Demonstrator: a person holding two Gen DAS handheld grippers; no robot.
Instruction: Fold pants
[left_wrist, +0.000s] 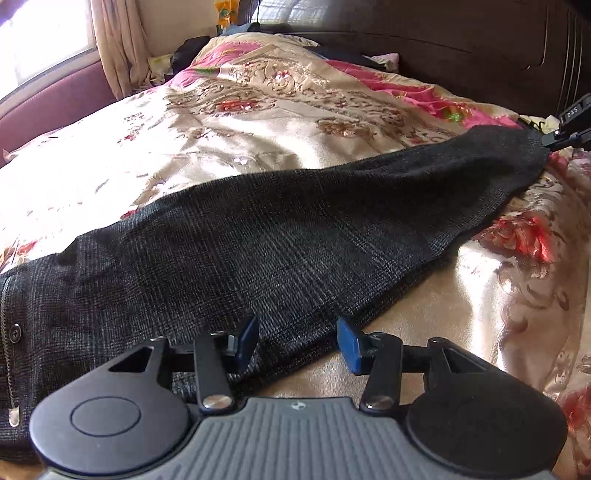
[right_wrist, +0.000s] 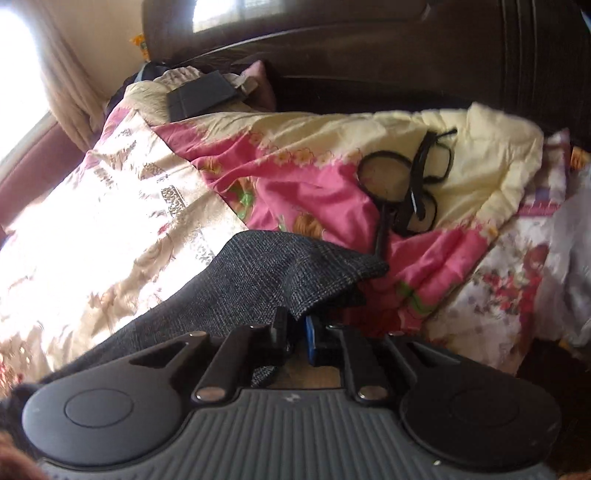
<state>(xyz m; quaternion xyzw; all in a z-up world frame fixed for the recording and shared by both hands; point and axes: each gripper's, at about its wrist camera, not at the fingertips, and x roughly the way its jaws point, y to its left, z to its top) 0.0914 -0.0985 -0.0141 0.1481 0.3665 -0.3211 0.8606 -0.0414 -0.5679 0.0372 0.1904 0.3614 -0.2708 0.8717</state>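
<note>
Dark grey checked pants (left_wrist: 280, 243) lie stretched across the flowered bedspread (left_wrist: 229, 147), the waist with button and zip at lower left. My left gripper (left_wrist: 297, 341) hovers over the near edge of the upper leg. It is open, its blue pads (left_wrist: 349, 345) apart, with cloth under the left one and bare bedspread under the right. My right gripper (right_wrist: 295, 332) is nearly closed on the leg hem (right_wrist: 325, 273), which drapes over its fingers. In the left wrist view the right gripper (left_wrist: 550, 140) holds that hem raised at far right.
A magnifying glass and spectacles (right_wrist: 406, 184) lie on the pink and yellow quilt just beyond the hem. A dark flat case (right_wrist: 201, 96) rests near the dark wooden headboard (right_wrist: 369, 55). Curtain and window are at the left.
</note>
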